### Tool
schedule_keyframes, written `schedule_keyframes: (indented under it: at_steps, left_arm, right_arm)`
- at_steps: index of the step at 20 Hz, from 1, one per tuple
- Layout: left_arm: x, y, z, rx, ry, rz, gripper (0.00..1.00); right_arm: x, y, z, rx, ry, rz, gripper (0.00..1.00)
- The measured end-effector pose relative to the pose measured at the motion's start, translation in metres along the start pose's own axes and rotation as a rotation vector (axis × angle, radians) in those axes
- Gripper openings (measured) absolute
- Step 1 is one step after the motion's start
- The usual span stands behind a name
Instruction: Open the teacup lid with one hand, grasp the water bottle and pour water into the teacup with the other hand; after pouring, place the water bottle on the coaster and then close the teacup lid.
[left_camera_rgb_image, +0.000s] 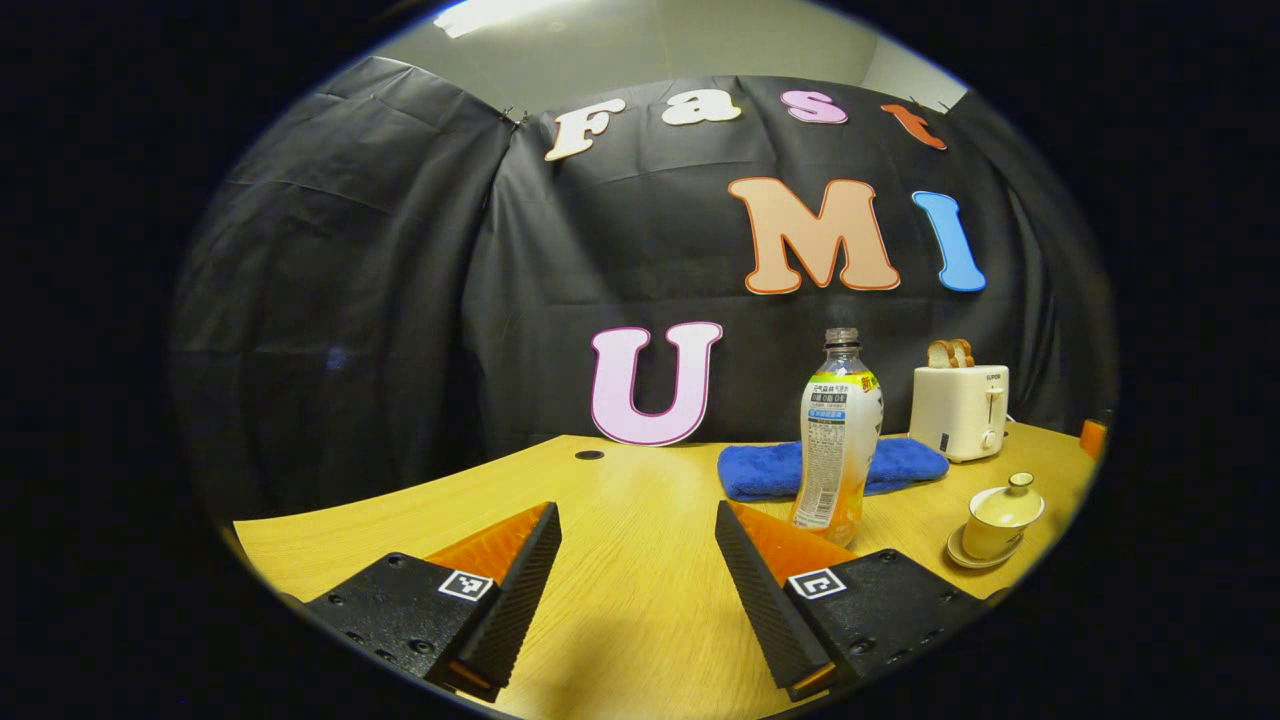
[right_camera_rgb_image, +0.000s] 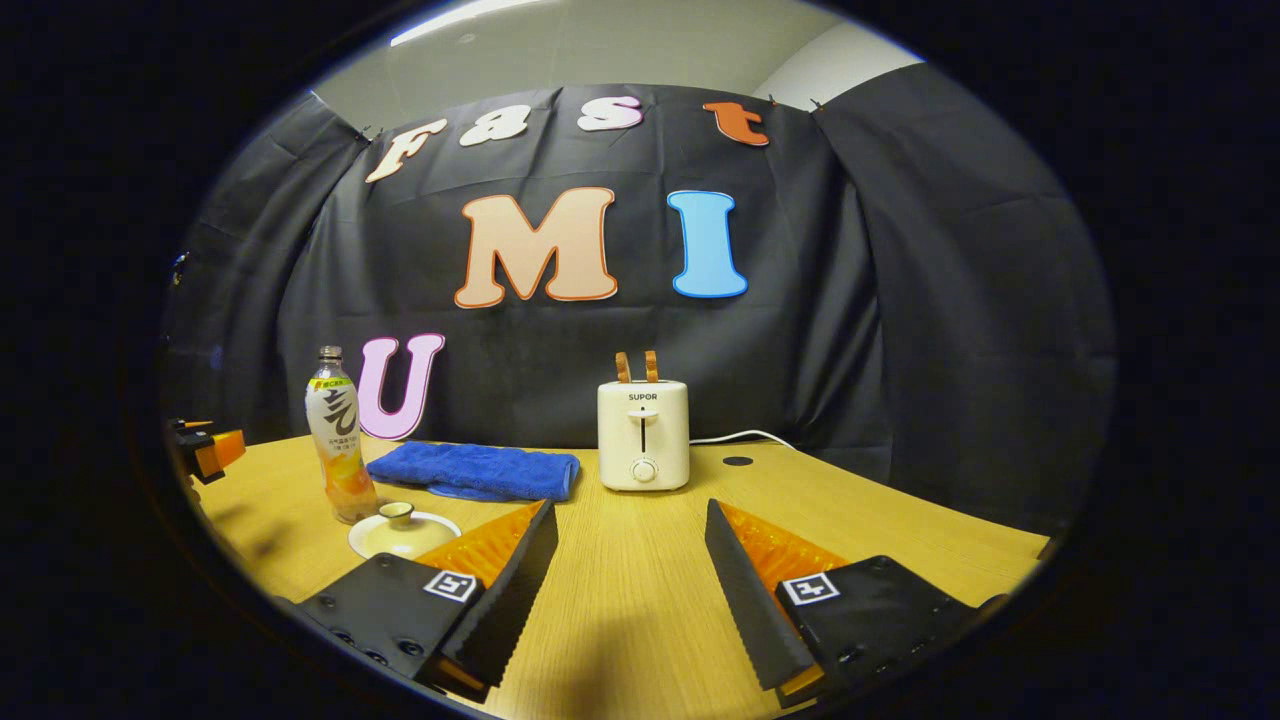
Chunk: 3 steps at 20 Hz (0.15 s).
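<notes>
Two hand-held grippers (left_camera_rgb_image: 637, 560) (right_camera_rgb_image: 630, 560) agape, lidded teacup (left_camera_rgb_image: 1000, 515) untouched

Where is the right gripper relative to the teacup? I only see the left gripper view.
Observer: The right gripper has its fingers open, and the teacup sits just past the finger on the left of the right gripper view.
Operator: What is on the toaster's far side?
Observer: A white cord runs out from behind the toaster along the table.
Operator: Anything else there?
Observer: A small dark hole in the tabletop, beside the toaster.
</notes>
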<state>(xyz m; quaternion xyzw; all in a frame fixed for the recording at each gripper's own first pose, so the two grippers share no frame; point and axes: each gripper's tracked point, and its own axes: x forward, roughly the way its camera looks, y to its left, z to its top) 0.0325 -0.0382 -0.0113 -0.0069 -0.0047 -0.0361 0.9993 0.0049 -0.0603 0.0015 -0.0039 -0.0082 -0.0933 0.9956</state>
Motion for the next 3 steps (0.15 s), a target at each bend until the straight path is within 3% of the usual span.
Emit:
schedule_keyframes:
  at_steps: [3]
  left_arm:
    - [-0.0007, 0.0001, 0.0002, 0.000, 0.001, -0.002, 0.91]
  right_arm:
    - [0.0001, -0.0003, 0.0000, 0.000, 0.000, 0.000, 0.87]
